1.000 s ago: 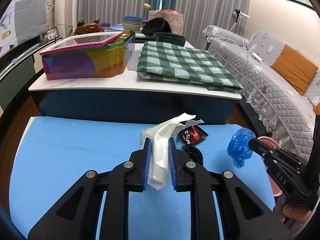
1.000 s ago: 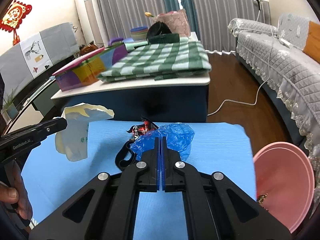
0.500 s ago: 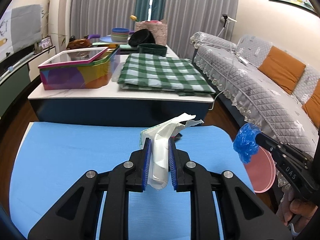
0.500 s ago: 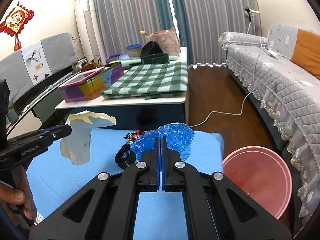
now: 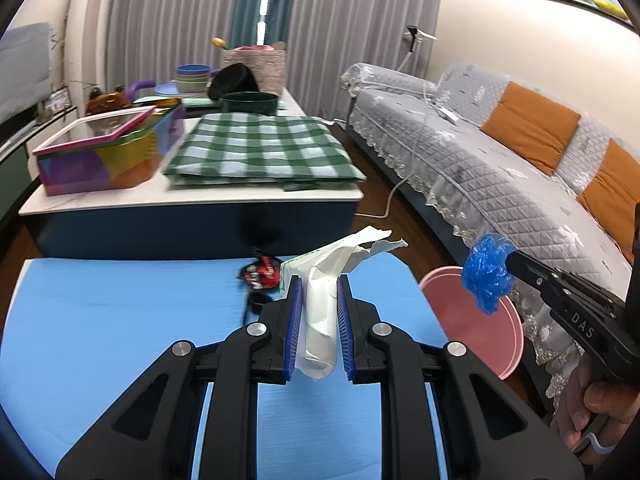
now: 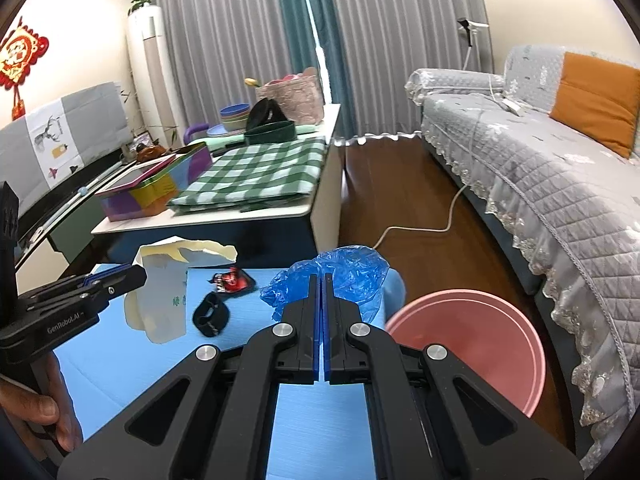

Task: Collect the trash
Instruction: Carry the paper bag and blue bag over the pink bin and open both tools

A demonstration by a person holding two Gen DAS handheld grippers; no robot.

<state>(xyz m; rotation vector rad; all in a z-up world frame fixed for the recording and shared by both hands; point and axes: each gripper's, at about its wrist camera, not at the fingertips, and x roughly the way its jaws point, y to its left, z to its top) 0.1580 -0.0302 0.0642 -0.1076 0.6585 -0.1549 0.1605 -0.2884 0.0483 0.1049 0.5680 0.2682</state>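
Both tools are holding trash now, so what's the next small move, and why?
Probably carry the right tool a little further over the pink bin and release. It grips the blue plastic wad near the rim, not yet above the opening.

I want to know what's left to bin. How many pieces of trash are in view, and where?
4. White wrapper in the left jaws, blue plastic in the right jaws, red wrapper and black band lying on the blue table. More may be hidden.
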